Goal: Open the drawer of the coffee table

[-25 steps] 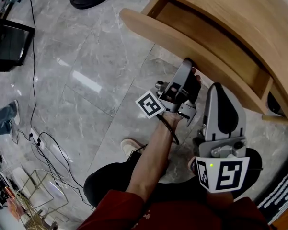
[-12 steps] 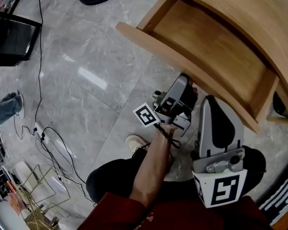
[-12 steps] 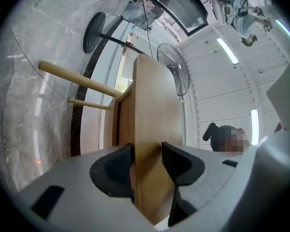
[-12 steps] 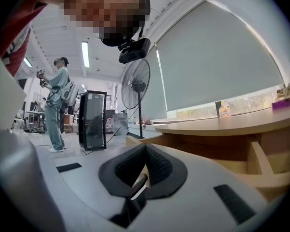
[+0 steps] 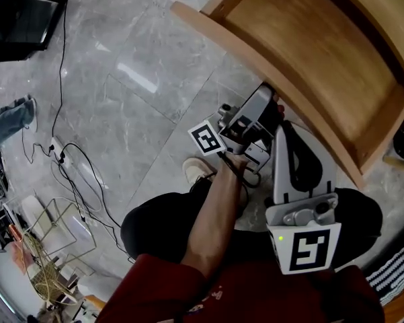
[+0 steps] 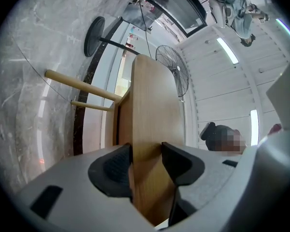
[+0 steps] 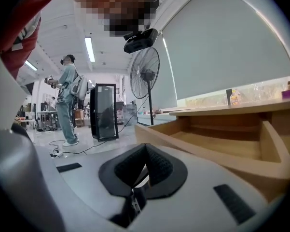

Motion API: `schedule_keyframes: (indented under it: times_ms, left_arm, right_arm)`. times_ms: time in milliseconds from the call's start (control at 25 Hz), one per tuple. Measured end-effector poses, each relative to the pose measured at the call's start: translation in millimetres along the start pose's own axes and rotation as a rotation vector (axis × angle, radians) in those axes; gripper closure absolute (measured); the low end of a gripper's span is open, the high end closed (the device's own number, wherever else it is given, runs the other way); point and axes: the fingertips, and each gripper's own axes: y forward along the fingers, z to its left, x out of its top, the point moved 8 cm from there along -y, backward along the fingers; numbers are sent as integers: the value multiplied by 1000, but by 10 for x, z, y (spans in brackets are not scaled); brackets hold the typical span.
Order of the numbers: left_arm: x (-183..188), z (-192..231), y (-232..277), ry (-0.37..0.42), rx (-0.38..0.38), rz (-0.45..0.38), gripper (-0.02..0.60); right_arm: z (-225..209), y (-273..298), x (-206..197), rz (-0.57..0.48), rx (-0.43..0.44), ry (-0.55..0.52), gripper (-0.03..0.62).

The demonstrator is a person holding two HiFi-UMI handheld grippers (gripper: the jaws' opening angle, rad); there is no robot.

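The coffee table's wooden drawer (image 5: 322, 52) stands pulled out, its bare inside showing in the head view. My left gripper (image 5: 272, 103) reaches up from below and is shut on the curved drawer front (image 5: 249, 46). In the left gripper view both dark pads press on the wooden drawer front (image 6: 152, 95) at my left gripper (image 6: 145, 151). My right gripper (image 5: 290, 132) hangs just right of the left one, below the drawer front, shut with nothing in it. The right gripper view shows my right gripper (image 7: 145, 158) with its pads together and the open drawer (image 7: 217, 139) off to the right.
Cables and a power strip (image 5: 57, 150) lie on the grey marble floor at left, near a wire basket (image 5: 50, 247). A black cabinet (image 5: 20, 19) stands top left. The person's shoe (image 5: 198, 170) is below the grippers. A fan (image 7: 145, 74) and a standing person (image 7: 67, 100) are further off.
The drawer has slid further out of the table, with my left gripper still clamped on its front. My right gripper has shifted along beside it, staying shut.
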Motion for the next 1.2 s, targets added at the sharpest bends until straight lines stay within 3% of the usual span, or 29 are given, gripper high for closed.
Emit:
schedule_keyframes:
  times_ms: [280, 520, 760, 1200]
  left_arm:
    - [49, 31, -188, -17, -11, 2, 380]
    - [97, 153, -354, 42, 91, 47, 380]
    - [147, 155, -419, 53, 109, 52, 379]
    - [466, -189, -695, 338, 487, 127, 379]
  right_arm:
    - [177, 73, -230, 56, 75, 30, 597]
    - [261, 149, -448, 113, 89, 35, 597]
    - [318, 182, -500, 122, 92, 38, 597]
    - [359, 148, -378, 167, 62, 31, 597]
